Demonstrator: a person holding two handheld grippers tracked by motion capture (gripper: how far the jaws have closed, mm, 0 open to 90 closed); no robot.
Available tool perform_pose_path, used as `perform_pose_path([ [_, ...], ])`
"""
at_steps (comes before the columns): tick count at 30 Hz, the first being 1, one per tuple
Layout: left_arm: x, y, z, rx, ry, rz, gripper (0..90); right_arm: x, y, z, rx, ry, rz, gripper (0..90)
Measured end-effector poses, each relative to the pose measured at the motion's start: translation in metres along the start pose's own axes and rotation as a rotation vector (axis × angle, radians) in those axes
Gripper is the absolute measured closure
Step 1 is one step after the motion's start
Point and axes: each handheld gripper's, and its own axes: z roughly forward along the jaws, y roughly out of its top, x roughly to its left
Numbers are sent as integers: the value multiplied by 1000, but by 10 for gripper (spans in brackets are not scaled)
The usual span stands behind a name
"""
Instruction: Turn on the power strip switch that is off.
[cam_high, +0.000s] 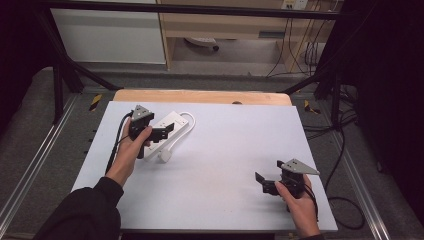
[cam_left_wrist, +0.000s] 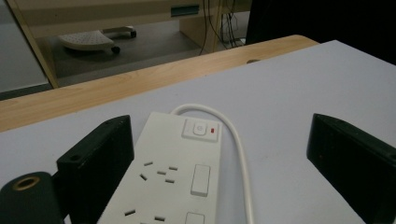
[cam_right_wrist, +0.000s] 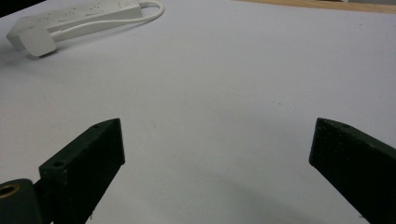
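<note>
So the white power strip (cam_high: 167, 131) sits on the grey table top (cam_high: 225, 165) at about 10 o'clock in the high view, and a good chunk of it is covered there by the left gripper (cam_high: 167, 131) hovering over its middle. Only the far end and the white plug (cam_high: 165, 156) by its near end poke out. In the left gripper view the strip's near end is cut off at the bottom edge, so I can't tell how many sockets it has; you do get the rocker switch with its little red light (cam_left_wrist: 201, 129) at the far end, plus the white cord (cam_left_wrist: 233, 140) looping out from there and running back along the strip's side.

Long axis runs from roughly 7 to 1 o'clock in the high view, switch end pointing at 1.

Left gripper's jaws are spread wide on either side of the strip, not squeezing it. Right gripper (cam_high: 267, 182) is down at 4 o'clock, well apart from the strip, jaws gaping over bare table, nothing in them
</note>
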Motion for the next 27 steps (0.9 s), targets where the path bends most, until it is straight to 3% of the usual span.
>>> perform_pose_path([
  [18, 9, 10, -39, -27, -2, -28, 76, -1, 0, 0, 1, -1, 4, 38],
  [27, 12, 2, -63, -43, -5, -39, 84, -1, 0, 0, -1, -4, 4, 38],
])
